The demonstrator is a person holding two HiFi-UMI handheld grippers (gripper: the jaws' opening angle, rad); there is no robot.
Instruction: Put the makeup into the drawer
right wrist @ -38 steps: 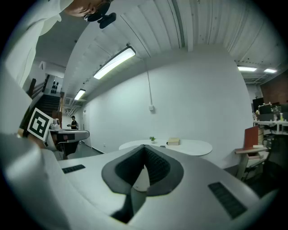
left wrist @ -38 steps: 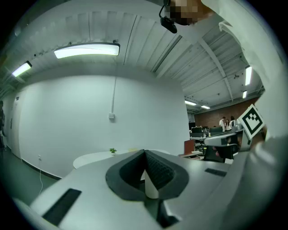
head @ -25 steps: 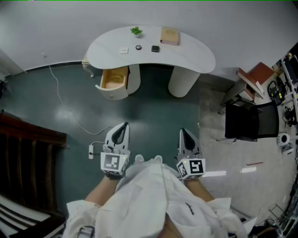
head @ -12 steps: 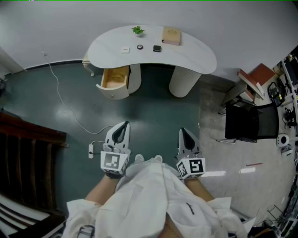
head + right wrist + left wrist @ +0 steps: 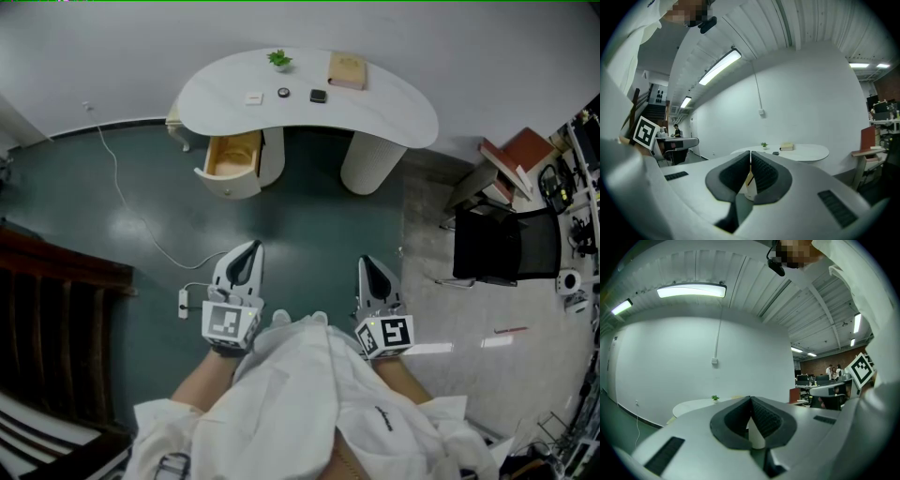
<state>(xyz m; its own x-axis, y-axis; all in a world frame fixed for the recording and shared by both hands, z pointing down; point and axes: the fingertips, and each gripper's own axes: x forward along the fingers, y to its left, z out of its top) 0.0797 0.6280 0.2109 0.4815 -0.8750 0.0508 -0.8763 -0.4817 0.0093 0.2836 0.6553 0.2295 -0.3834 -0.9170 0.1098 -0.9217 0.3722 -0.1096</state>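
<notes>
From the head view, a white kidney-shaped table stood against the wall on two rounded pedestals. An open drawer with a pale wooden inside stuck out of the table's left pedestal, toward the dark green floor. The makeup lay on the tabletop as three small pieces in a row: a white square, a dark round one and a black square one. They were too small to tell any long axis or heading. A small green plant and a tan box sat behind them on the table.

The left gripper and right gripper were well short of the table, both pointing toward it.

In the left gripper view, the ribbed dark jaws were closed together on nothing, with the table's edge and the plant far beyond.

In the right gripper view, the jaws were likewise closed and empty, aimed at the table with its plant, box and one dark piece.
</notes>
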